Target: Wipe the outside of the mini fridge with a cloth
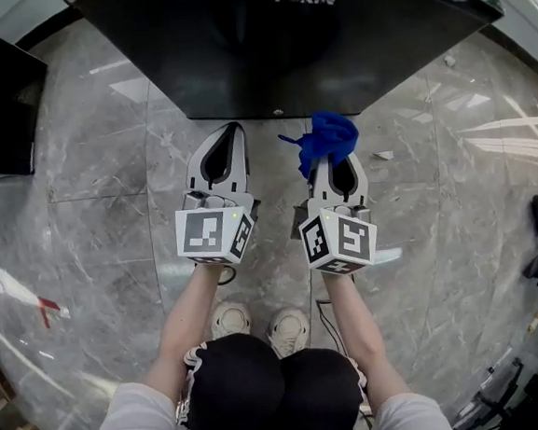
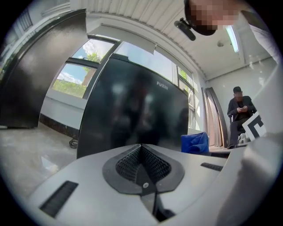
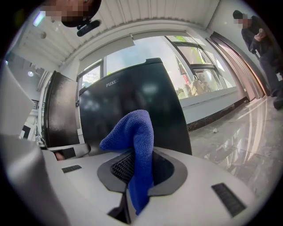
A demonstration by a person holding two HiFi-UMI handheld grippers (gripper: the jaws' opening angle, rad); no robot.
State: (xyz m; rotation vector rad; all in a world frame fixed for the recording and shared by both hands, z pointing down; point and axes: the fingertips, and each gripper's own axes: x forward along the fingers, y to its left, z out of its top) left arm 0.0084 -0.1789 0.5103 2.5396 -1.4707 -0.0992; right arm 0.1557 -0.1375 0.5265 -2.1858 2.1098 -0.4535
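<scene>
**Cloth in hand, fridge waiting**

The person stands on the shiny stone floor (image 1: 92, 225) with a gripper in each hand. The mini fridge (image 1: 273, 50) is black and stands right in front of them, close to both grippers.

The right gripper (image 1: 332, 160) has its jaws squeezed on the blue cloth (image 1: 326, 139). A bunch of cloth sticks up past the jaw tips and points at the fridge. From above, the cloth sits just at the fridge's near edge. The right gripper view seems to show a small gap, so it looks like the cloth is not pressing on the fridge.

The left gripper (image 1: 231, 128) is beside the right one, also near the fridge. Its jaws are pressed together and there is nothing between them.

So the first part looks done: the cloth is picked up and brought to the fridge. The wiping itself looks like it is all left to do — front, sides and top. The fridge is dark and glossy, so the pictures cannot show whether any part has been rubbed.
</scene>
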